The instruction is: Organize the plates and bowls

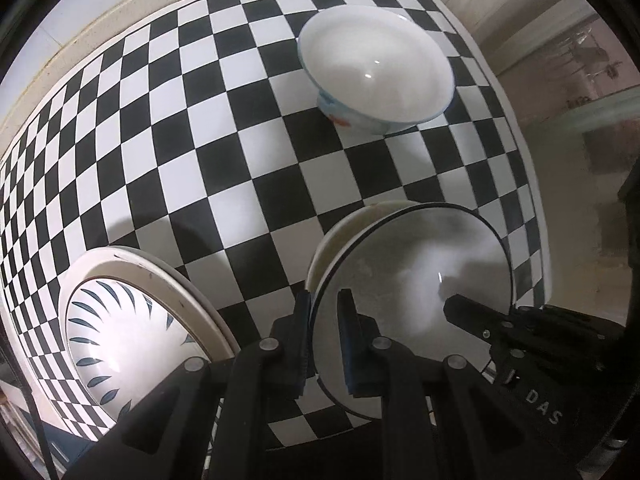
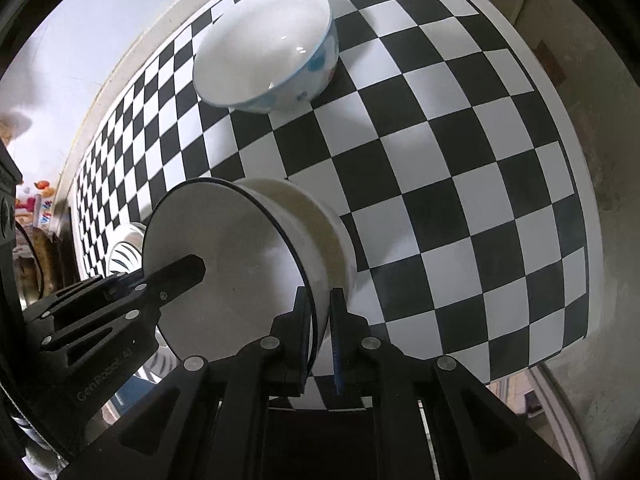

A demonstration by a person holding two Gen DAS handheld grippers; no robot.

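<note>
In the left wrist view the left gripper [image 1: 325,340] had its fingers clamped on the black-rimmed bowl's [image 1: 404,276] rim above the checkered counter [image 1: 200,148], while in the right wrist view the right gripper [image 2: 320,340] pinched its opposite rim.

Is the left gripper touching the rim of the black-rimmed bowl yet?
Touching. In the left wrist view the left gripper has one finger on each side of the black-rimmed bowl, pads pressed against its rim.
</note>
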